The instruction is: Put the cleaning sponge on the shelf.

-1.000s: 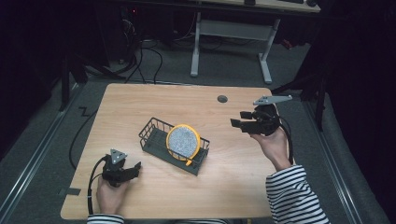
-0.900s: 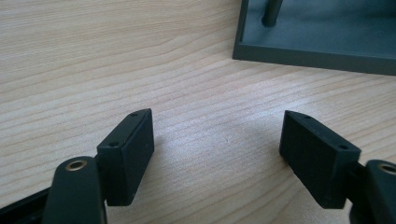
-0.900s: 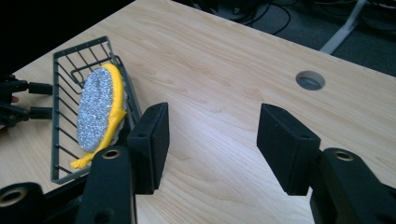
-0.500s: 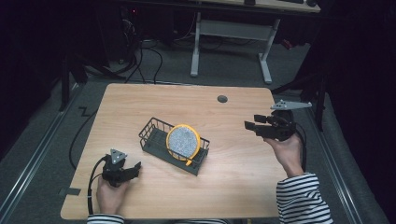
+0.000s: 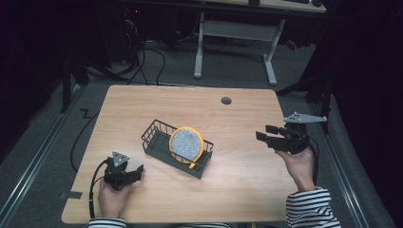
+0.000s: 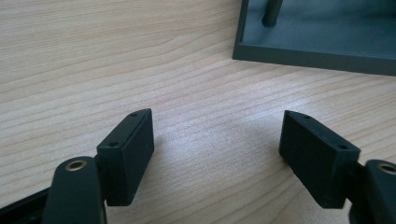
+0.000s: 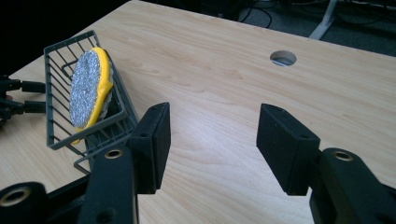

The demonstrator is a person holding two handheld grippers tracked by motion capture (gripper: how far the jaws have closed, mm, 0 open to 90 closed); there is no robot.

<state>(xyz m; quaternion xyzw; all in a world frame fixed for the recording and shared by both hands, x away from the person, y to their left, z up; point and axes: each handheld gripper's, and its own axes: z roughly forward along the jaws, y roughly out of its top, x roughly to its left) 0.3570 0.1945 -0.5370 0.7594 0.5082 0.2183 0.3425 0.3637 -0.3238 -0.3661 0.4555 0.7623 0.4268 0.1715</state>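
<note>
Scrubber (image 5: 187, 144), round with a yellow rim and a grey sparkly face, stands on its edge in a dark wire basket (image 5: 154, 137) near the middle of the high view. The basket sits on a light wooden table (image 5: 142, 104). At the lower left of that view, the left gripper (image 5: 135, 172) rests low on the table in a hand (image 5: 111, 199), near the basket's left end but not touching it. At the right side, the right gripper (image 5: 265, 132) is held up in the other hand (image 5: 300, 166), well apart from the basket, and a striped sleeve (image 5: 311, 211) shows below it. A small round hole (image 5: 226, 100) is in the table near its far edge. In the left gripper view, the left gripper (image 6: 217, 140) has its two black jaws wide apart with only bare wood between them. The grey base of the basket (image 6: 317, 44) is at the upper right. In the right gripper view, the right gripper (image 7: 212, 135) also has its jaws wide apart and holds nothing. The basket (image 7: 56, 51) with the scrubber (image 7: 86, 88) is at the left of the frame, and the hole (image 7: 283, 58) is at the upper right.
</note>
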